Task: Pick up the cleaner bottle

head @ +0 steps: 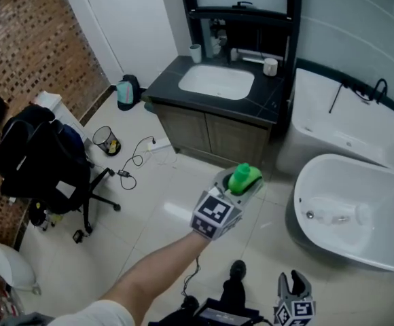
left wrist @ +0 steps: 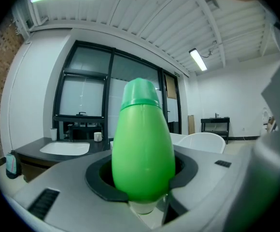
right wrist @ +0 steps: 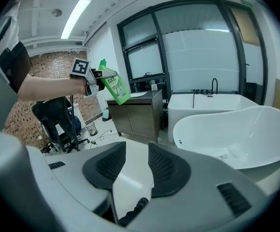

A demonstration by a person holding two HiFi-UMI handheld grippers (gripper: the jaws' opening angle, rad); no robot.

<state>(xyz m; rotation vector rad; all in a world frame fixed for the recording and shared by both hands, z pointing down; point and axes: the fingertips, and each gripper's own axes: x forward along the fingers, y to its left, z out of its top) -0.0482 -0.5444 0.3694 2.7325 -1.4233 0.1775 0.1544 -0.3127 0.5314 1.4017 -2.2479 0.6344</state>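
Overhead view of a tiled bathroom showroom. At the left edge, a black swivel office chair (head: 44,158) draped with dark clothing stands by a brick wall. To its right a small black wire waste bin (head: 106,140) sits on the floor, with a teal plastic container (head: 124,94) beyond it against the cabinet's end.

At upper centre is a dark wooden vanity cabinet (head: 210,131) with a white oval basin (head: 217,81) set into its top.

In the middle of the frame, a bare forearm reaches forward with the left gripper (head: 238,185). Its jaws are partly apart and clamped on the sides of the bright green plastic cleaner bottle (left wrist: 142,144), dark pads pressing the widest part of its body, cap uppermost. The bottle is in the air, well above the floor and touching nothing else, so the pick-up looks essentially achieved. Gripping the broad body likely gives the pads the most surface and keeps the bottle from slipping.

At lower centre-right, the right gripper (right wrist: 136,166) hangs low with its ribbed jaws a narrow gap apart and nothing between them. It seems held back simply to stay out of the way.

At the right edge, a white oval freestanding bathtub (head: 387,250) fills the frame.
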